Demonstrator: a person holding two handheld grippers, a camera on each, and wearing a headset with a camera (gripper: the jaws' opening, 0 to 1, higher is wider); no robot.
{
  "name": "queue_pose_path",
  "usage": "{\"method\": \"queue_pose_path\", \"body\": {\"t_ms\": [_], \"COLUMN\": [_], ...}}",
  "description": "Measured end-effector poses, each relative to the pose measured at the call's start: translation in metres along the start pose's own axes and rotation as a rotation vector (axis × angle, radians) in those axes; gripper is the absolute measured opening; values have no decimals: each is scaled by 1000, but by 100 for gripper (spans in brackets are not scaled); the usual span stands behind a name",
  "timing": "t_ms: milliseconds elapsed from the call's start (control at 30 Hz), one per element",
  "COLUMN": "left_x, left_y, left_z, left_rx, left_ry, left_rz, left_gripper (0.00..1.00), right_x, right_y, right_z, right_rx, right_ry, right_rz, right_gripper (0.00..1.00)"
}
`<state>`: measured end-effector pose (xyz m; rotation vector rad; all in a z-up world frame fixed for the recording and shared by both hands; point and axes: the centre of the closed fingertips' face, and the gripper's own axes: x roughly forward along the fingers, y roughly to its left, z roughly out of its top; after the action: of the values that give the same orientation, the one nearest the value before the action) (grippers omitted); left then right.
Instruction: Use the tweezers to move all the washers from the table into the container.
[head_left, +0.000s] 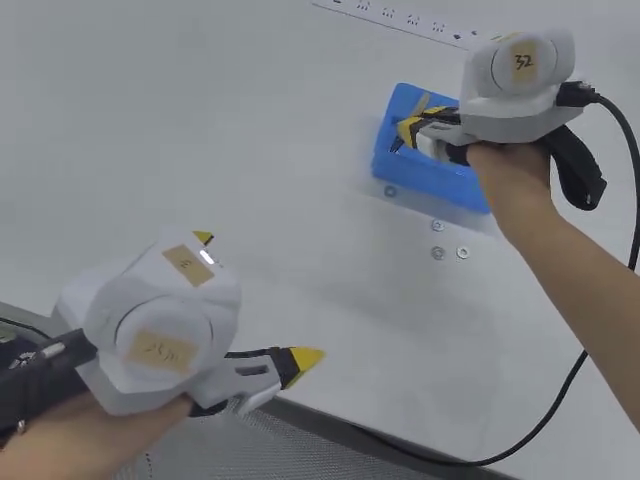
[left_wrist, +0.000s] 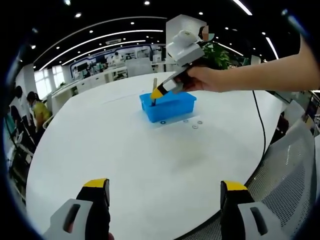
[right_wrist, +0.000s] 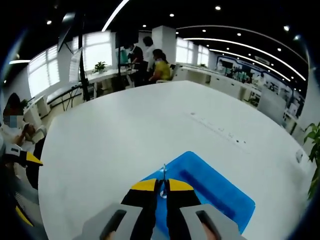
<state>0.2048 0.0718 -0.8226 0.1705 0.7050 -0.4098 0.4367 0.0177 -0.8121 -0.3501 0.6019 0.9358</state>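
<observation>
The right gripper (head_left: 408, 130) is held in the upper right of the head view, above the blue container (head_left: 430, 178); its jaws are pressed together on the tweezers (right_wrist: 164, 174), whose thin metal tips are seen over the container's inside in the right gripper view; whether anything is pinched between those tips cannot be told. Four washers (head_left: 437, 253) are seen lying on the white table (head_left: 200, 120); one is just beside the container's lower-left wall, and three are loosely grouped below the container, right of centre in the frame. The left gripper (head_left: 255, 297) is held at the lower left of the head view, well apart from the container; its yellow-tipped jaws are spread wide, and nothing is gripped between them.
</observation>
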Motion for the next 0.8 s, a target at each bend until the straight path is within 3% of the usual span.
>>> {"method": "queue_pose_path", "body": {"t_ms": [500, 800], "left_x": [0, 1], "left_y": [1, 0], "left_z": [-3, -6], "left_rx": [1, 13], "left_ry": [16, 31], "left_rz": [2, -3], "left_gripper": [92, 91], "right_x": [-14, -53], "right_y": [0, 15], "right_z": [9, 20], "right_rx": [-19, -62], "right_ry": [-17, -46], "right_rz": [13, 23], "right_gripper": [2, 1]}}
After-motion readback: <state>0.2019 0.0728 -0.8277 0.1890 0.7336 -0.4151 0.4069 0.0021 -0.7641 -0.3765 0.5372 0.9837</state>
